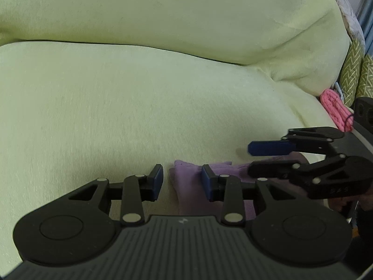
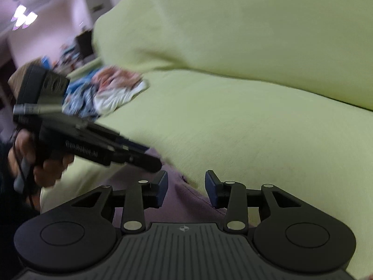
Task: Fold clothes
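Green sofa [image 1: 139,116], one purple garment [image 1: 186,186], two grippers [image 1: 181,182] [image 2: 186,189].

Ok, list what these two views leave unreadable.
- Purple garment: left wrist view, its near part hidden behind the left gripper; type unclear.
- Clothes pile: right wrist view, motion-blurred.
- Pink knit item: partly behind the right gripper.
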Available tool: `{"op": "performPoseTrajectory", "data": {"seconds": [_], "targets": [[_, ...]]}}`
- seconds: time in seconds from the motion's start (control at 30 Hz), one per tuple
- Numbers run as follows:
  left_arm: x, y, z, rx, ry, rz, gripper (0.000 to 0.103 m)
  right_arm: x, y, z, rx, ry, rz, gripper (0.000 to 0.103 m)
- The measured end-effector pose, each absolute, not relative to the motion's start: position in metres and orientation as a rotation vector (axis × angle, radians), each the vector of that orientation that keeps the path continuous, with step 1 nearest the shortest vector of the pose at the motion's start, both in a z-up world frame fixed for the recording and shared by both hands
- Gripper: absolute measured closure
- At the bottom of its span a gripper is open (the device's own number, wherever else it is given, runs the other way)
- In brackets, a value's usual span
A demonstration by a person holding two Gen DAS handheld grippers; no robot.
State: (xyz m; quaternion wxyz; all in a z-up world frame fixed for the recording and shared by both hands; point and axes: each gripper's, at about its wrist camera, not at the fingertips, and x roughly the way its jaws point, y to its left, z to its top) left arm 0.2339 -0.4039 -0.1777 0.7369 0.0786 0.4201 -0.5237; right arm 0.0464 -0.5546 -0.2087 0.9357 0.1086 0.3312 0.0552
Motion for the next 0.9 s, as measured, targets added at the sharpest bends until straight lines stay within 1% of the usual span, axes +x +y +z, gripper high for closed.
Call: {"op": "performPoseTrajectory", "data": {"seconds": [0.1,0.13,0.17,0.2,0.27,0.3,0.53,0.7,0.83,0.9], "targets": [[0.232,-0.402,-0.177,0.186,0.902,-1.156,0.072,0.051,-0.556,-0.218,0.203,0.714,0.149,0.065],[0.232,-0.402,-0.176,0.189,0.899,-1.157,0.072,0.053,-0.557,-0.221,0.192,0.726,0.152,0.069],[0.232,-0.402,-0.176,0.192,0.896,-1.157,0.072,0.052,-0.557,-0.221,0.186,0.723,0.156,0.080],[0.232,-0.402,-0.176,0.191,0.895,-1.158,0.072,0.049,-0.558,-0.221,0.187,0.713,0.170,0.086],[0.234,-0.401,-0.175,0.185,0.895,-1.160,0.072,0.042,-0.558,-0.218,0.170,0.702,0.196,0.095],[0.234,-0.401,-0.175,0.181,0.894,-1.160,0.072,0.038,-0.556,-0.216,0.147,0.699,0.199,0.097],[0.232,-0.400,-0.174,0.172,0.880,-1.164,0.073,0.028,-0.549,-0.207,0.095,0.651,0.178,0.099],[0.232,-0.405,-0.176,0.181,0.888,-1.142,0.073,0.036,-0.548,-0.219,0.104,0.690,0.135,0.099],[0.226,-0.407,-0.173,0.215,0.845,-1.126,0.073,0.038,-0.547,-0.218,0.109,0.671,0.093,0.099],[0.224,-0.409,-0.172,0.234,0.830,-1.116,0.073,0.045,-0.540,-0.224,0.088,0.694,0.086,0.099]]}}
